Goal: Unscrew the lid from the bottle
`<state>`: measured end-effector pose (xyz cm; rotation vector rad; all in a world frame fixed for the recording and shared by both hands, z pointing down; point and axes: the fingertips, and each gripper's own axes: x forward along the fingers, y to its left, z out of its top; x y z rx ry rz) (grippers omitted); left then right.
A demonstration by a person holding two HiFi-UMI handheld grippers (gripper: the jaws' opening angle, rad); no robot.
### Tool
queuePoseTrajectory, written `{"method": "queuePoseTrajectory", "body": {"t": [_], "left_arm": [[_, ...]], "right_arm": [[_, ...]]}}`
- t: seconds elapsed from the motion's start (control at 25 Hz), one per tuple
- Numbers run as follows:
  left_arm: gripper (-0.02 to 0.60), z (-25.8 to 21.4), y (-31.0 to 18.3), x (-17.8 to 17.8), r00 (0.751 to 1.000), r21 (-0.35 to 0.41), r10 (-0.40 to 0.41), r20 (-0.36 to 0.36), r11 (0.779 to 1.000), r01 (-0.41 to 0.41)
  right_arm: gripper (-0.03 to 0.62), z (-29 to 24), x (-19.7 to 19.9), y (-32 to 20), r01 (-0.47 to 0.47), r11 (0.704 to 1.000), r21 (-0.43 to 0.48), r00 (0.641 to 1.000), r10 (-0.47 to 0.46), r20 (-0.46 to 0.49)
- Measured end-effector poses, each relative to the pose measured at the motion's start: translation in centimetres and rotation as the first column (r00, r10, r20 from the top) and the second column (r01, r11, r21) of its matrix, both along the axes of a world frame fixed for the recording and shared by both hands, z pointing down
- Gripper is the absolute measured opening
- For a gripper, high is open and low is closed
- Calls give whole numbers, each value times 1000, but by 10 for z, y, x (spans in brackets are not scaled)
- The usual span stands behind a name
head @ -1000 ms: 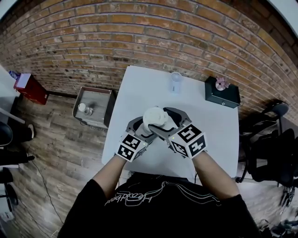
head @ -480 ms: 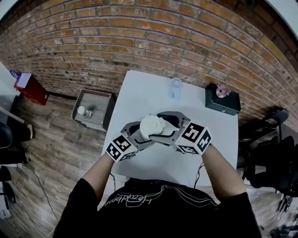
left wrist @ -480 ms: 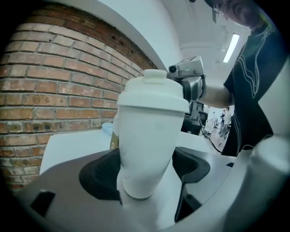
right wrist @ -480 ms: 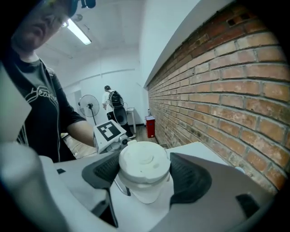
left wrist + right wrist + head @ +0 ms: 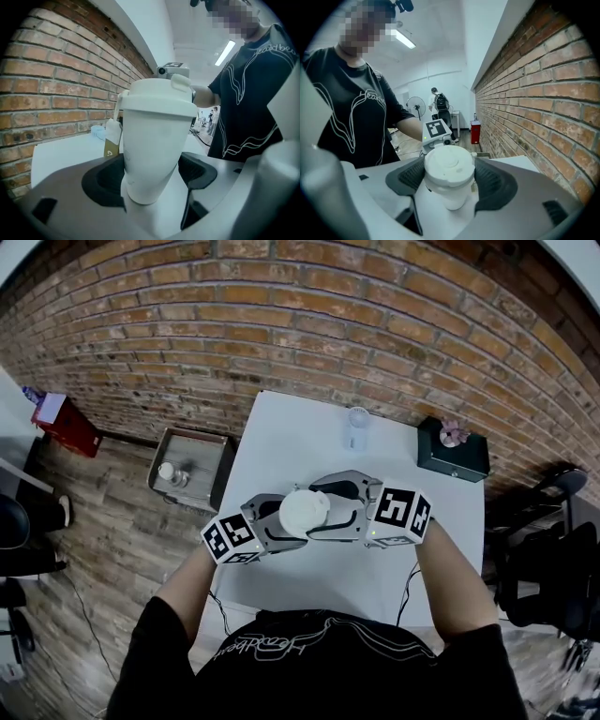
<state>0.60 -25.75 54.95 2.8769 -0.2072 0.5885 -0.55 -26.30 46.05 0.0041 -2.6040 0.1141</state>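
**Progress of task.** The white plastic tapered bottle [image 5: 149, 154] is held up off the white rectangular desk [image 5: 291, 427], above its near part and close in front of the person, between the two claws. The white round screw lid [image 5: 449, 168] is still on the bottle. The left gripper view shows it sitting square on the rim with no gap. Whether the thread has been loosened at all cannot be told from any view. Judgement: both grips are made and the turning step is in hand. Freeing the lid and lifting it away are still to be done.

**Left claw** [image 5: 286, 521]. The jaws are part-way open, as wide as the narrow lower body of the bottle. The dark pads press on it from both sides, close to its base. This claw carries the bottle and looks to serve as the anchor against the twist.

**Right claw** [image 5: 323, 510]. The jaws stand fairly wide, set to the width of the lid, and have just been closing a little. The right gripper view shows a ribbed dark pad against each side of the lid's rim, with the lid's top facing that camera. This claw has hold of the lid and nothing else.
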Motion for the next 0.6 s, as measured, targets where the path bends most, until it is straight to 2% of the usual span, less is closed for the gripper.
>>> {"method": "queuePoseTrajectory", "body": {"t": [0.16, 0.36, 0.48, 0.6], "left_arm": [[379, -1, -1, 0, 999, 6, -46, -21, 999, 46], [379, -1, 1, 1, 988, -1, -148, -32, 989, 148], [379, -3, 0, 0, 970, -1, -240, -31, 971, 240], [379, -2, -1, 0, 945, -4, -326, -28, 945, 326]], "right_arm": [[329, 0, 1, -1, -39, 999, 4, 999, 39, -3], [364, -4, 5, 0, -205, 979, -8, 979, 205, 9], [379, -10, 7, -3, -317, 948, 9, 948, 316, 20], [403, -9, 5, -4, -388, 922, 17, 922, 387, 34]]}}
